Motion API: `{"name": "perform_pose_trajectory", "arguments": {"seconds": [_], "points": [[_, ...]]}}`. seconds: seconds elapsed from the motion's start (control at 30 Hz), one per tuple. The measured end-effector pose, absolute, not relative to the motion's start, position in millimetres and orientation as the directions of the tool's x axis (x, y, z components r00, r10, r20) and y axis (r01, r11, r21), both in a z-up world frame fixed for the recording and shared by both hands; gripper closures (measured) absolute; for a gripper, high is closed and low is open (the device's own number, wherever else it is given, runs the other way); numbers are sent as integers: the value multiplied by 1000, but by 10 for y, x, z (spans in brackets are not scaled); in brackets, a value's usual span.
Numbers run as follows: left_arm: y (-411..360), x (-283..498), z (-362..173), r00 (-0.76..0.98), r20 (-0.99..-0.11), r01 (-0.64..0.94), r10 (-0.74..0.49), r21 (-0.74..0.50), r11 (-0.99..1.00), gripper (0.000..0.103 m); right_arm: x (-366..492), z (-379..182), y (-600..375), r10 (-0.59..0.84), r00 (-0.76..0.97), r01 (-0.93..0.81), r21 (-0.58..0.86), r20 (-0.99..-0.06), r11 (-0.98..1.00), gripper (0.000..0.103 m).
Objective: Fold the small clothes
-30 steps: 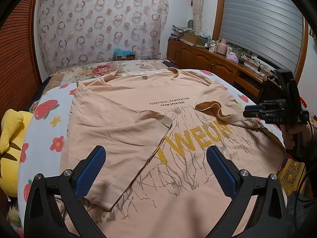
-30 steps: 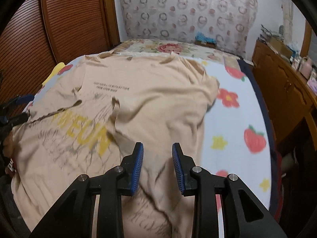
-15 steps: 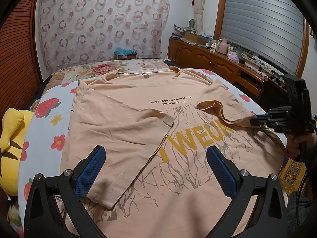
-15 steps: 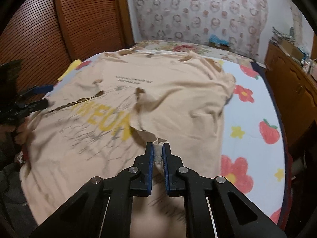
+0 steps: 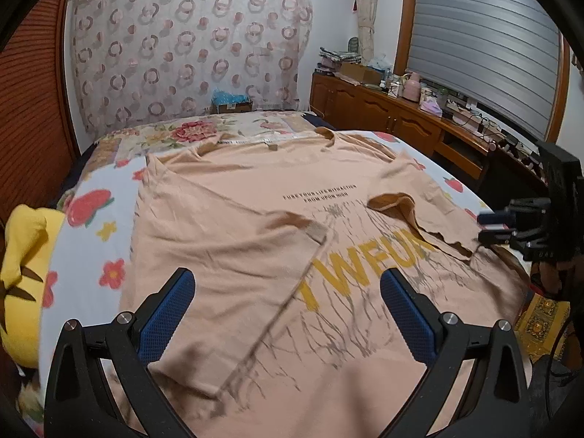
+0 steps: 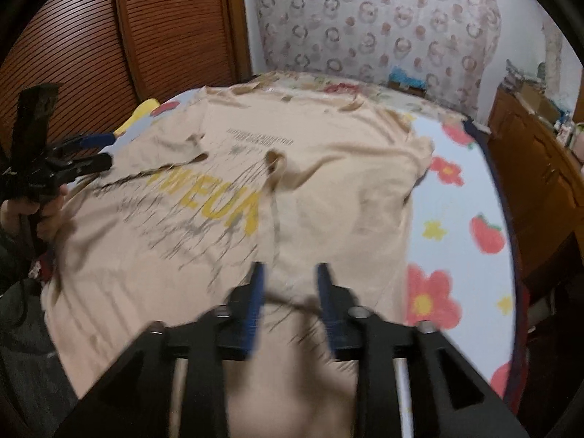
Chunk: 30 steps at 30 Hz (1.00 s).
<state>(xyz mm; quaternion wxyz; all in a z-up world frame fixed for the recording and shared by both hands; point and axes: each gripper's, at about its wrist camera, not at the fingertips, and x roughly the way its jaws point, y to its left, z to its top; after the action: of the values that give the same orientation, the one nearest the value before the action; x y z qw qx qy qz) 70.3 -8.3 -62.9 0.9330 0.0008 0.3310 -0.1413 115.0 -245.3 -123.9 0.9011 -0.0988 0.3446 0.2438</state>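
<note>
The right gripper (image 6: 288,284) has its 2 blue-padded fingers (image 6: 255,292) parted again with nothing between them; 0.5 s ago they were pinched on the folded edge of the peach T-shirt (image 5: 255,219), so that edge has just been let go and now lies on the shirt body. The view is blurred, which suggests the tool is moving off. The left gripper (image 5: 288,310) hovers low over the near hem, its fingers (image 5: 168,303) spread wide and empty, as they were a second ago.

I judge that both side panels, with their sleeves, are now turned in over the yellow lettering, so the lengthwise folds look done and the hem-to-collar fold is probably next. The right-hand fold sits wrinkled and may need smoothing first.

The shirt lies spread, collar away, across most of a bedsheet (image 5: 91,226) printed with strawberries and flowers. A yellow plush toy (image 5: 22,255) sits at the bed's left edge. Behind are a ring-patterned curtain (image 5: 189,58), a cluttered wooden sideboard (image 5: 383,109) and a slatted wardrobe door (image 6: 175,29).
</note>
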Motion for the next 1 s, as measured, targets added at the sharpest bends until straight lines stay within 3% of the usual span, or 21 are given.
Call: {"name": "perform_pose_trajectory", "arguments": {"seconds": [0.1,0.23,0.63,0.93,1.0], "points": [[5,844,-558,746,-620,259,-245,-70,963,1,1400,-1197,-2506,339,670,-476,-32,-660,879,50],[199,1113,-507,745,-629,241,-223,-59,969,2,1862,-1242,-2624,283,687,-411,-36,-670,911,50],[717,1819,-674,698,-694,164,-180,-90,982,24,2837,-1392,-2675,234,661,-333,0,-713,943,50],[960,2241,-827,659,-737,115,-146,-94,989,24,2983,-1449,-2684,243,668,-332,11,-704,943,50],[997,2338,-869,649,-747,106,-142,-96,990,24,2976,-1443,-2673,281,661,-371,24,-696,928,79]]}}
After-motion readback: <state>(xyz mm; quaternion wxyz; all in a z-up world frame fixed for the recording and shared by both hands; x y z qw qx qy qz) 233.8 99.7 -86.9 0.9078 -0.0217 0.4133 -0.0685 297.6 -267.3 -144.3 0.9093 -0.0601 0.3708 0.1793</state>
